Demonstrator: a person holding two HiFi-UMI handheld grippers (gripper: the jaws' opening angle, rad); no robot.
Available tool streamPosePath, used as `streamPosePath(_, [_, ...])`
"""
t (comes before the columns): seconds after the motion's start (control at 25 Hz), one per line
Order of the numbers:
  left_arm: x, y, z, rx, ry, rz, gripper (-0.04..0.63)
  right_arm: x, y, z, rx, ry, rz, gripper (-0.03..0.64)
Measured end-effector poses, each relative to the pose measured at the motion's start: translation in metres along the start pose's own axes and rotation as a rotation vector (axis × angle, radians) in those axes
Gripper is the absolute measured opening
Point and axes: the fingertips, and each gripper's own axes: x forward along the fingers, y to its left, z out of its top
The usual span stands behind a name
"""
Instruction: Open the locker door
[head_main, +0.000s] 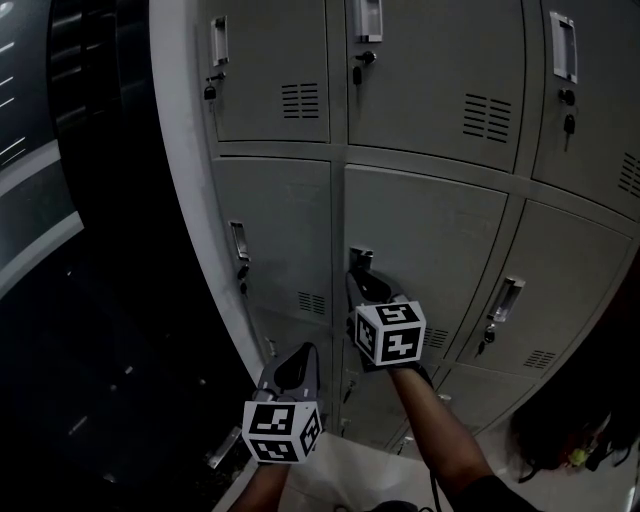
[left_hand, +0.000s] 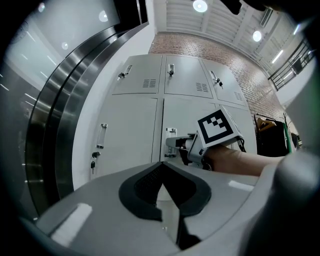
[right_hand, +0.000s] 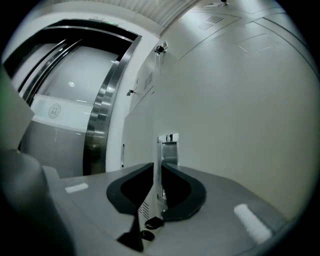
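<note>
The grey locker door (head_main: 430, 250) is the middle one of the middle row, and it stands closed. Its metal handle (head_main: 360, 258) sits at the door's left edge, with a lock below it. My right gripper (head_main: 362, 278) reaches up to that handle. In the right gripper view the handle's thin plate (right_hand: 169, 145) stands upright between the two dark pads of my right gripper (right_hand: 160, 172), which press on it from both sides. My left gripper (head_main: 300, 355) hangs lower and to the left, away from the lockers, its jaws shut (left_hand: 162, 170) on nothing.
More closed lockers surround the door, each with a handle and a hanging key, such as the left neighbour (head_main: 240, 245) and the right one (head_main: 505, 298). A curved steel-trimmed wall (left_hand: 60, 125) runs at the left. A dark bag (head_main: 560, 440) lies at the lower right.
</note>
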Motion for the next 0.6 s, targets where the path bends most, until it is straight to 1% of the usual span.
streamPosePath(0.16, [-0.005,-0.003,-0.002,-0.007,-0.002,0.006,0.006,-0.015,0.013,0.000,-0.023,0.002,0.021,0.040])
streamPosePath(0.28, [-0.009,-0.004,-0.001,-0.014,-0.011,0.019,0.006,-0.030,0.022,0.001,-0.030,-0.003,0.039,0.011])
streamPosePath(0.44, [-0.014,-0.010,0.003,-0.021,-0.028,0.033,0.006,-0.050,0.035,0.002,-0.046,-0.010,0.074,0.011])
streamPosePath(0.6, [-0.023,-0.022,0.007,-0.030,-0.043,0.047,0.006,-0.074,0.049,0.003,-0.087,-0.013,0.108,0.012])
